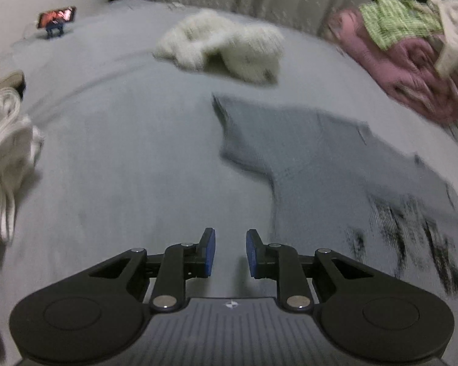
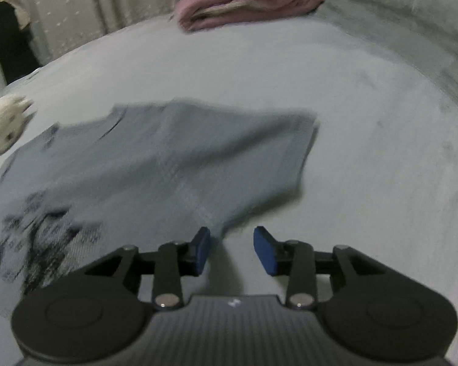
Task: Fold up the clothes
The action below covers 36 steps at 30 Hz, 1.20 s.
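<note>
A grey T-shirt (image 1: 336,164) with a black print lies spread on the pale grey bed sheet (image 1: 122,152). In the left wrist view it sits to the right of my left gripper (image 1: 230,251), whose blue pads stand a little apart over bare sheet with nothing between them. In the right wrist view the same grey T-shirt (image 2: 174,164) fills the centre and left. My right gripper (image 2: 232,248) hovers at the shirt's near right edge, jaws apart, with only sheet showing between the pads. Both views are blurred by motion.
A fluffy cream garment (image 1: 226,48) lies beyond the shirt. A pile of pink and green clothes (image 1: 412,55) sits at the far right, white clothes (image 1: 6,158) at the left edge, and a small phone on a stand (image 1: 56,19) far left. A curtain hangs behind the bed.
</note>
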Each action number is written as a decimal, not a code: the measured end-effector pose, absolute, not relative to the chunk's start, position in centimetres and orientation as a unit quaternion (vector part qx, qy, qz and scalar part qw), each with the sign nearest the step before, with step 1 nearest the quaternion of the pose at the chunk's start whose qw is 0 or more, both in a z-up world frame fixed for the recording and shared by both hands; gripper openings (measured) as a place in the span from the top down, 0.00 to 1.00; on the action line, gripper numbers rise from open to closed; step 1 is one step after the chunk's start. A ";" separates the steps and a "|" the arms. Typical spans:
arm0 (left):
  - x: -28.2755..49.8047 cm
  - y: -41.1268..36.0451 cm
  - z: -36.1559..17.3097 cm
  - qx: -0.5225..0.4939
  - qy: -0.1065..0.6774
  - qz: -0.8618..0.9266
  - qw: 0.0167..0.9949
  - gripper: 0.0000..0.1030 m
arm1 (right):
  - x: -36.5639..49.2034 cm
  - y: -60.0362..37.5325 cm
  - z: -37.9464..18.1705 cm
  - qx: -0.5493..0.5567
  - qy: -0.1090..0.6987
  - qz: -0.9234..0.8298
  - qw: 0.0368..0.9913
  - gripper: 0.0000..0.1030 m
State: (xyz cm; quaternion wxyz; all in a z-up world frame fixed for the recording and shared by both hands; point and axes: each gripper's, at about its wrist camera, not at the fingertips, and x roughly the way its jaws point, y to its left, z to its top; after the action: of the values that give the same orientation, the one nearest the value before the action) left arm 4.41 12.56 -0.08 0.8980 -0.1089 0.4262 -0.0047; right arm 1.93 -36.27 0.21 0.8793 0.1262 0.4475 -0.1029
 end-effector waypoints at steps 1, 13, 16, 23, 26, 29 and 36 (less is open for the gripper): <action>3.4 12.1 -0.3 -0.103 0.433 -0.010 0.895 0.80 | 0.9 -35.3 0.0 0.124 0.454 -0.094 0.877 0.75; -8.3 12.6 -0.4 -0.144 0.456 -0.066 0.876 0.80 | -14.8 -29.4 1.1 0.181 0.442 -0.060 0.876 0.72; -9.5 12.5 -0.5 -0.151 0.456 -0.078 0.874 0.80 | -18.0 -28.9 0.9 0.204 0.446 -0.047 0.870 0.72; -10.4 11.1 -1.5 -0.134 0.455 -0.080 0.877 0.80 | -22.5 -27.2 -0.5 0.225 0.441 -0.022 0.869 0.74; -10.6 10.8 -1.7 -0.150 0.456 -0.091 0.872 0.96 | -22.6 -26.1 0.1 0.201 0.433 -0.020 0.879 0.90; -11.5 11.0 -1.0 -0.155 0.457 -0.082 0.872 0.96 | -23.3 -26.2 1.9 0.179 0.405 -0.041 0.896 0.90; -14.5 10.9 0.8 -0.158 0.444 -0.093 0.877 0.97 | -25.4 -28.5 7.1 0.169 0.365 -0.050 0.914 0.91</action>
State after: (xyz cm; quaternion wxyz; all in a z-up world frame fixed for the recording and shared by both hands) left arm -14.53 10.92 0.78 0.8771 -0.1582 0.4438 -0.0928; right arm -25.43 -28.49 7.11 0.9140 0.1692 0.3654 -0.0496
